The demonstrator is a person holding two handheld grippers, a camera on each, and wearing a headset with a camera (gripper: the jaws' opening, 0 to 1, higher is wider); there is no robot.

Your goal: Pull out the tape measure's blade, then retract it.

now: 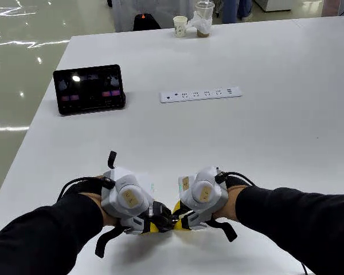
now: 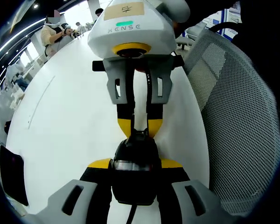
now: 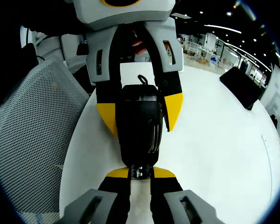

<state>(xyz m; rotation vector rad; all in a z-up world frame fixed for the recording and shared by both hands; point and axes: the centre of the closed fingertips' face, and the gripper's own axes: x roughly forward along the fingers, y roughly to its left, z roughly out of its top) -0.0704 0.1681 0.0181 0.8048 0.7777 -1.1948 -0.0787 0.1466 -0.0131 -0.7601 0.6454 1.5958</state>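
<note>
Dark sleeves (image 1: 40,235) are reaching in over the near edge of the white table (image 1: 264,143), and between them the tape measure (image 1: 162,216) is being held close to that edge. Its case is looking black, rounded and ribbed along the side. The left gripper (image 1: 153,224) is clamping the case across its width with yellow-tipped jaws. The right gripper (image 1: 176,220) is facing it, its jaws narrowed almost together on the small metal tip at the case's end. Smooth bare tabletop is stretching away far and right. A dark glossy tablet (image 1: 89,89) is lying far left and a white power strip (image 1: 200,94) far centre, both well apart from the grippers. A paper cup (image 1: 180,26) is standing by the far edge. A grey mesh chair (image 2: 238,116) is sitting just off the near edge.
</note>
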